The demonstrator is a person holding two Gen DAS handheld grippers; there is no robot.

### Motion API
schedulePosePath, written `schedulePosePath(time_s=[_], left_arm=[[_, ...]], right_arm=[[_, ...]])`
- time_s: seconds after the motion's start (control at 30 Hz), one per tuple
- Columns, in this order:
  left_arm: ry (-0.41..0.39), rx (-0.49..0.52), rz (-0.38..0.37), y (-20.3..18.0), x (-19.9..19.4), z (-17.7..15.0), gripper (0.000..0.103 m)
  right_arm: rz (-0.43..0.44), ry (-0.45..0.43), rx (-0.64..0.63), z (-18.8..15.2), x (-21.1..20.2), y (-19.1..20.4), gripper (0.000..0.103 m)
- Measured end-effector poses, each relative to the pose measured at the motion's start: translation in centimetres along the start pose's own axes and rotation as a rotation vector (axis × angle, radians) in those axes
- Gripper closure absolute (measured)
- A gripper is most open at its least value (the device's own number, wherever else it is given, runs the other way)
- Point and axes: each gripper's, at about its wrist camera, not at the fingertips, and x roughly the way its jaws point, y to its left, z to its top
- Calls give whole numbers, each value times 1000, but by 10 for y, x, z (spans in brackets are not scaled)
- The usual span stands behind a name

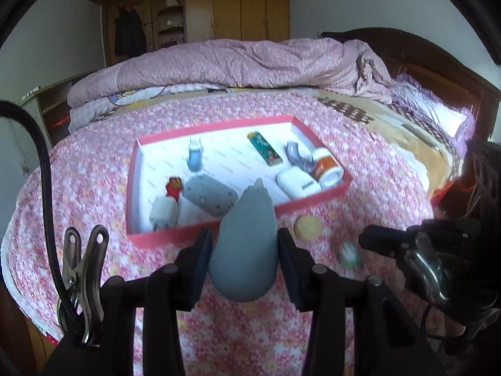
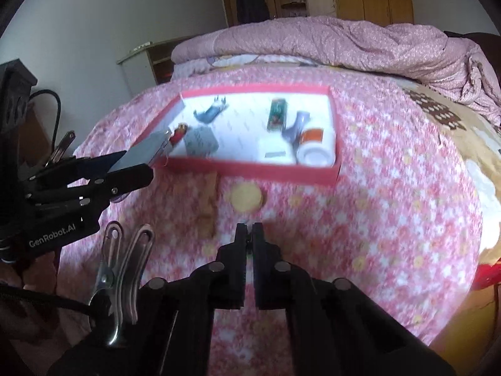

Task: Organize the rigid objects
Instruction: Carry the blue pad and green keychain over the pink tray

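Several things already lie in the red box (image 1: 238, 228) ahead of the jaws: a bottle, a white jar, a grey case. Left gripper (image 1: 245, 250) is clamped on a grey egg-shaped thing (image 1: 244, 250), just short of the box. Right gripper (image 2: 249, 238) is pressed together, perhaps on something thin and green; it is too blurred to tell. Beyond it a yellow disc (image 2: 245, 199) waits on the bedspread (image 2: 391, 188).

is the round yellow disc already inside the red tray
No, the round yellow disc lies on the flowered bedspread just outside the near wall of the red tray.
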Motion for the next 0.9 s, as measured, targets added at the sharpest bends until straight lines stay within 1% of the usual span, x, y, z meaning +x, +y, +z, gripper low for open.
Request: schedulePosePath(time_s=[0.1, 0.17, 0.43, 0.57, 0.6, 0.63, 0.7, 0.8, 0.87, 0.9], left_arm=[[-8, -16, 1, 4, 0, 5, 59], [-6, -27, -2, 7, 1, 4, 59], [51, -85, -17, 16, 15, -12, 59], [59, -101, -18, 20, 16, -16, 59], [59, -104, -18, 20, 16, -17, 59], [59, -104, -16, 20, 15, -17, 59], [59, -104, -13, 21, 14, -17, 59], [59, -111, -14, 22, 14, -17, 59], [58, -112, -16, 21, 13, -18, 59], [58, -111, -16, 21, 13, -18, 59]], right_arm=[[-8, -3, 1, 2, 2, -3, 99], [1, 12, 8, -2, 4, -6, 99], [14, 90, 57, -29, 16, -21, 97], [20, 123, 49, -41, 19, -19, 82], [26, 119, 48, -42, 19, -18, 77], [33, 112, 47, -42, 17, -17, 74], [55, 93, 31, -43, 13, -12, 64], [108, 89, -35, -44, 8, -2, 59], [153, 100, -86, -47, 6, 5, 58], [161, 101, -101, -48, 5, 8, 58]])
